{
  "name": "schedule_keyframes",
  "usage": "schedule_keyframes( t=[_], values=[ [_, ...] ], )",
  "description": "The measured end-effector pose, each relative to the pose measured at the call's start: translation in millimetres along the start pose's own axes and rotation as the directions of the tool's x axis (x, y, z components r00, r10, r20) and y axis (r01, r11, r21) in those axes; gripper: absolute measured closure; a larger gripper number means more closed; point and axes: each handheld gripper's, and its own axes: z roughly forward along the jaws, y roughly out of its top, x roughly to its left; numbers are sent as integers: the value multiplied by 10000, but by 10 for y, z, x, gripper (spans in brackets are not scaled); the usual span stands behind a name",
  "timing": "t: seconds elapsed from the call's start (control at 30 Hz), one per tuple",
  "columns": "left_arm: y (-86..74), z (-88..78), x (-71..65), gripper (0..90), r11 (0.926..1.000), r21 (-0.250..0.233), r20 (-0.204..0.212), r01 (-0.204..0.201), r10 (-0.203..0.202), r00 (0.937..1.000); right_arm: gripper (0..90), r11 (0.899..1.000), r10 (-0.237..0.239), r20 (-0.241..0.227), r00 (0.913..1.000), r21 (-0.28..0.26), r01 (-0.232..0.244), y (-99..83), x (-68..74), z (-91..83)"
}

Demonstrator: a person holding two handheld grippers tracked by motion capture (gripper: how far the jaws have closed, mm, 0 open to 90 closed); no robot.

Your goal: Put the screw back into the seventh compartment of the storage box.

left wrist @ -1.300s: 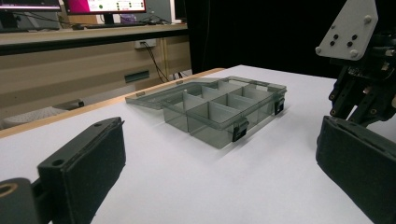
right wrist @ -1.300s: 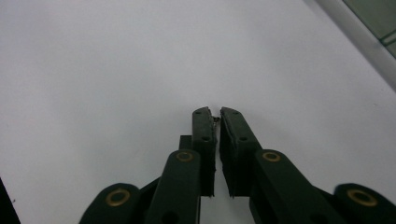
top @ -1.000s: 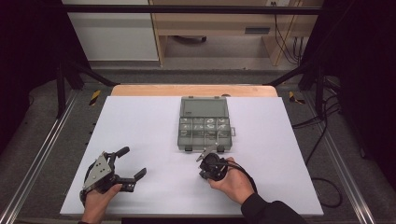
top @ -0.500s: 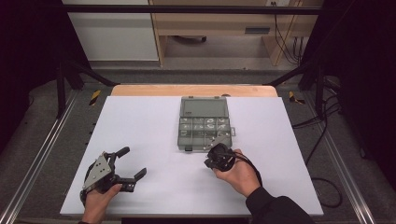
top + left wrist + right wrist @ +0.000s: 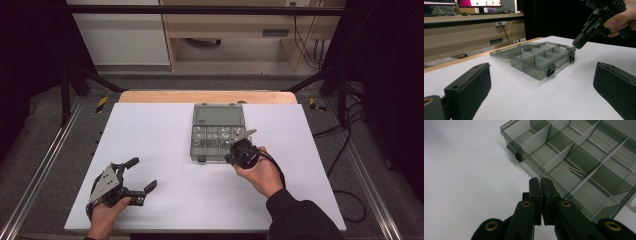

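A smoky clear compartment box [image 5: 217, 131] lies open mid-table, its lid [image 5: 219, 114] folded flat behind it. My right gripper [image 5: 231, 158] hovers at the box's front right corner with its jaws shut. In the right gripper view its tips [image 5: 540, 180] are pressed together just over the box's front wall [image 5: 554, 161], and I can make out nothing between them. A small metal screw [image 5: 577, 172] lies in one compartment. My left gripper [image 5: 145, 172] rests open at the near left. The box [image 5: 541, 58] and the right gripper [image 5: 584, 37] stand beyond its two pads [image 5: 471, 85].
White table sheet [image 5: 150, 130] with a wooden strip [image 5: 207, 96] along its far edge. Metal rails [image 5: 45, 165] run along both sides. Cables [image 5: 345, 150] trail at the right. Two black latches [image 5: 551, 70] sit on the box's front wall.
My right hand has risen and moved away from the table's near edge, to the box's front right corner. The left gripper has stayed put.
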Motion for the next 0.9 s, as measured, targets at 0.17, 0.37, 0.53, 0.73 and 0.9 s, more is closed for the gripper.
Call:
schedule_keyframes(
  t=[0.17,0.37,0.53,0.73,0.9],
  values=[
    [0,1,0,14,10000,7,12,-13,13,10000,878,9998,155,213,9997,-138,-152,72,-81,-19],
    [1,1,-2,14,10000,0,17,-3,3,10000,878,9994,226,337,9992,-282,-216,144,-176,-5],
    [1,3,-1,14,10000,-46,22,3,-3,10000,878,9992,342,432,9985,-239,-332,167,-244,34],
    [3,3,-4,14,10000,-37,25,-7,7,10000,878,9987,482,587,9971,-170,-473,206,-341,88],
    [3,3,-5,14,10000,-37,40,22,-22,10000,878,9983,576,582,9966,8,-577,236,-368,157]
  ],
)
